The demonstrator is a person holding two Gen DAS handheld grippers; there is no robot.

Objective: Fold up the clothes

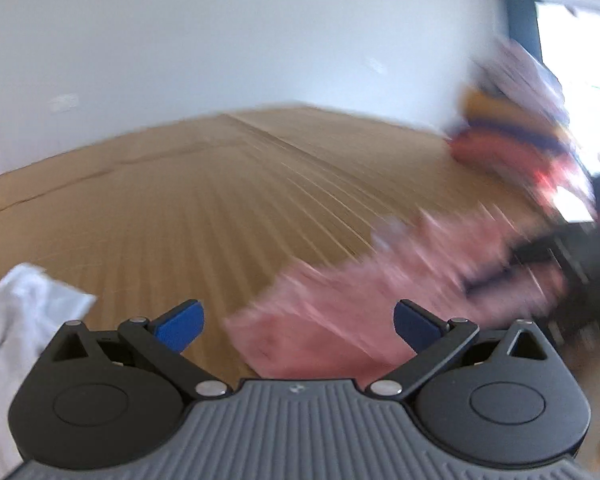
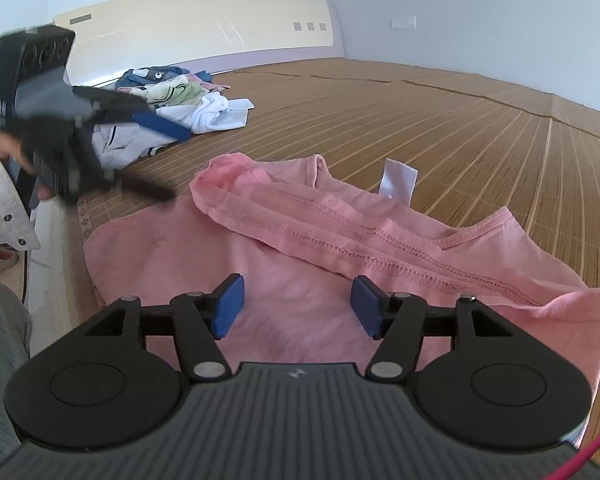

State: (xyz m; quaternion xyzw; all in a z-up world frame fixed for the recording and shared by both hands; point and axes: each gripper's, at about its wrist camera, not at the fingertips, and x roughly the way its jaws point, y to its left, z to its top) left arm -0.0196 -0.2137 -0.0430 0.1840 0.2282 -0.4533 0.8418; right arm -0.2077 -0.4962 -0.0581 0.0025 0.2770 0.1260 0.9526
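Observation:
A pink shirt (image 2: 284,248) lies partly folded on the bamboo mat (image 2: 460,128), its stitched hem doubled over the top and a white label (image 2: 398,180) sticking up. My right gripper (image 2: 298,310) hovers just above its near part, open, with nothing between the blue pads. The left gripper (image 2: 140,156) shows blurred at the left of the right wrist view, above the shirt's far left corner. In the left wrist view the left gripper (image 1: 298,326) stands wide open and empty, with the blurred pink shirt (image 1: 380,296) ahead to the right.
A pile of unfolded clothes (image 2: 172,108) lies at the back left near the cream headboard (image 2: 196,28); it appears blurred as a pile (image 1: 512,136) in the left wrist view. A white cloth (image 1: 16,344) lies at the lower left. A person's white sleeve (image 2: 0,208) and the bed's edge are at the left.

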